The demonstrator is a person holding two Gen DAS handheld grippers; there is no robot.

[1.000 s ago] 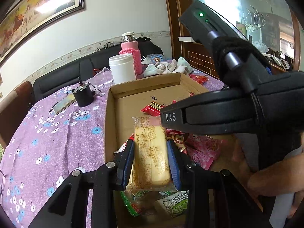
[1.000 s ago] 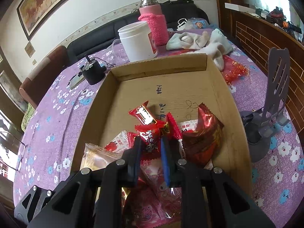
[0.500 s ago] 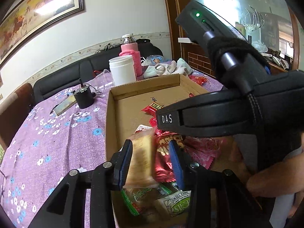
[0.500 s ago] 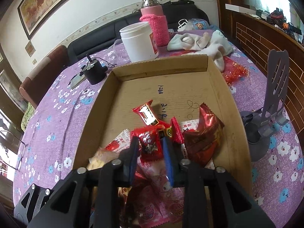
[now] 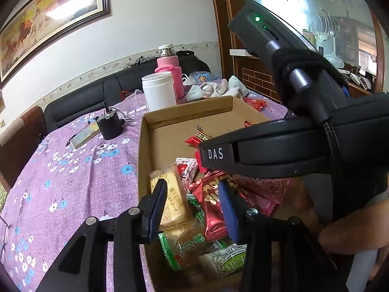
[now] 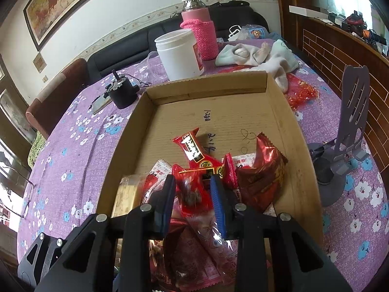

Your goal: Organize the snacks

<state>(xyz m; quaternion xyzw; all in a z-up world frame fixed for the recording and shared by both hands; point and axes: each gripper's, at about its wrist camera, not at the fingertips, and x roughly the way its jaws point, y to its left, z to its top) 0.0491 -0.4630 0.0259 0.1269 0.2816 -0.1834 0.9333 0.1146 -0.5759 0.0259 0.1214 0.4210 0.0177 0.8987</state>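
Two fisheye views look down over a cardboard box of snacks on a round table under a purple flowered cloth.

Only the left wrist view shows the right gripper's black body crossing the frame from the right, marked DAS, with a bare hand under it; only the right wrist view shows a grey slotted stand on the cloth right of the box, and a pair of glasses at the table's left edge.

The box is open-topped; its far half is bare cardboard with handwriting, and the wrappers are heaped in its near half. Along the near left wall lies one pale yellow biscuit pack; beside it one red foil packet, green-printed packs, pink sachets, one red sachet lying alone farther in, and one dark red crinkled bag on the right.

The left gripper hangs over the heap, its jaws opening, with the biscuit pack and red foil packet lying loose between them, neither pinched. The right gripper has its fingers a little apart around a blurred small red packet; whether they pinch it I cannot tell.

Beyond the box stand one white tub, one pink flask and one small black cup; a bundle of pale socks lies to the far right.
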